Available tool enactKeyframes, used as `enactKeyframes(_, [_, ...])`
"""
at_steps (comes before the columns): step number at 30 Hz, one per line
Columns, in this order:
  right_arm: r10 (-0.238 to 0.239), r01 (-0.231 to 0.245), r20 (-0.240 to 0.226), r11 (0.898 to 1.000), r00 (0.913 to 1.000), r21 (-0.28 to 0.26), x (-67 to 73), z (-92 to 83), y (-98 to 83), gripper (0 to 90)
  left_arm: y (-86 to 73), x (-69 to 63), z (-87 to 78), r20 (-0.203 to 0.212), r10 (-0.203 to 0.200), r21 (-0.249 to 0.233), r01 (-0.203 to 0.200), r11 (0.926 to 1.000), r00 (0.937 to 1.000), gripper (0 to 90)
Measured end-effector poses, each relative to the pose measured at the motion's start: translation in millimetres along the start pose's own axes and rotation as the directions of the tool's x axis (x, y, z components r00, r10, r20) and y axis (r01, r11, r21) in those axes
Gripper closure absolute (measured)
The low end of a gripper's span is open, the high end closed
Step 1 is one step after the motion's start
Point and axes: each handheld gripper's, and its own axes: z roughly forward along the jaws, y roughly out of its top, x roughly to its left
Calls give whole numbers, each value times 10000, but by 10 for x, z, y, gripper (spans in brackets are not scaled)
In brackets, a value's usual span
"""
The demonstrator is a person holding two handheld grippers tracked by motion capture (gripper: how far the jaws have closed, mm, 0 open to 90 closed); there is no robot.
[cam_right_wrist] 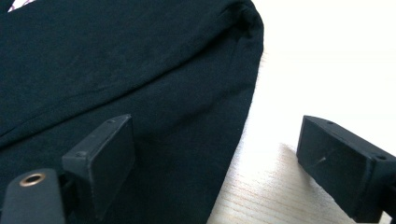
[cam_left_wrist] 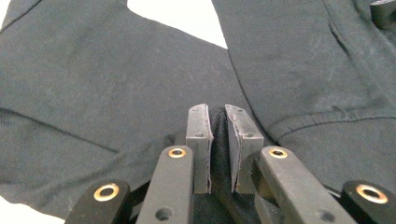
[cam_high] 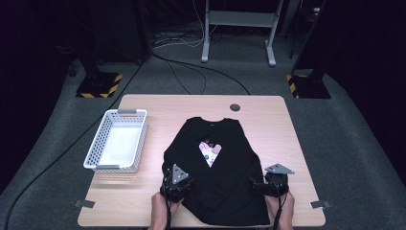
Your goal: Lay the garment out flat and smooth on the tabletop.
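Observation:
A black long-sleeved shirt (cam_high: pixel 222 167) lies flat on the wooden table (cam_high: pixel 153 108), collar toward the far edge. Its sleeves are folded across the chest and leave a small patch of pale print (cam_high: pixel 209 152) showing between them. My left gripper (cam_high: pixel 178 184) sits at the shirt's near left part. In the left gripper view it (cam_left_wrist: pixel 218 114) is shut on a pinched fold of the black fabric (cam_left_wrist: pixel 289 60). My right gripper (cam_high: pixel 271 186) rests at the shirt's near right edge. In the right gripper view it (cam_right_wrist: pixel 217 130) stands wide open, one jaw over the cloth (cam_right_wrist: pixel 116 70), the other over bare wood.
A white plastic basket (cam_high: pixel 117 140) stands on the left side of the table. A round cable hole (cam_high: pixel 234 107) sits near the far edge. Tape marks lie at the front corners (cam_high: pixel 84 203) (cam_high: pixel 319 204). Bare wood runs along the right of the shirt.

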Motion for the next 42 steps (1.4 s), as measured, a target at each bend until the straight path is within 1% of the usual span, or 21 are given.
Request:
enactKeyframes(2, [-2,2,4,10000,10000,-2,0,0,0,111,-25,1,-25,-63,19,41,-18,10000,10000,804])
enactKeyframes(6, [-1,1,4,10000,10000,-3,0,0,-1,111,-63,29,-68,-83,-131,47,132,9999,9999,803])
enactKeyframes(9, [26,-26,5,10000,10000,-1,-2,0,0,110,-80,51,-103,-76,-49,-2,49,10000,10000,803])
enactKeyframes(13, [23,-23,0,10000,10000,-1,-4,1,1,109,-119,53,-127,-93,-173,-44,172,9998,9998,802])
enactKeyframes(15, [23,-23,-1,10000,10000,-1,-4,1,1,110,-118,47,-140,-121,-112,-5,112,9999,9999,802])
enactKeyframes(17, [22,-22,0,10000,10000,3,-4,1,2,109,-111,44,-153,-165,-69,-99,67,9999,9998,802])
enactKeyframes(19, [3,-3,3,10000,10000,-4,-3,1,1,111,-123,55,-166,-180,-122,-120,119,9999,9998,802])
enactKeyframes(21, [6,-6,4,10000,10000,-1,-2,1,1,111,-149,63,-183,-192,-229,-134,227,9997,9996,803])
enactKeyframes(23, [5,-5,2,10000,10000,-2,-3,1,1,110,-174,73,-206,-217,-170,-88,168,9998,9996,803])
enactKeyframes(26, [5,-5,-16,10000,10000,0,-6,3,3,110,-218,86,-232,-237,-237,-134,233,9996,9994,803])
enactKeyframes(30, [-5,5,-2,10000,10000,-3,-5,4,3,111,-260,97,-273,-221,-319,-167,315,9994,9992,803])
enactKeyframes(32, [-3,3,-4,10000,10000,-2,-5,4,3,110,-273,105,-291,-224,-292,-177,288,9994,9993,802])
enactKeyframes(34, [-6,6,0,10000,10000,-3,-5,4,3,110,-297,111,-313,-207,-364,-216,360,9991,9991,802])
enactKeyframes(37, [0,0,1,10000,10000,2,-4,3,3,110,-323,114,-342,-174,-341,-309,336,9990,9993,801])
enactKeyframes(40, [-10,10,1,10000,10000,-5,-5,4,3,111,-364,121,-373,-123,-221,-231,218,9995,9997,799])
enactKeyframes(42, [-5,5,2,10000,10000,-4,-5,4,3,111,-384,138,-390,-93,-241,-179,239,9996,9997,795])
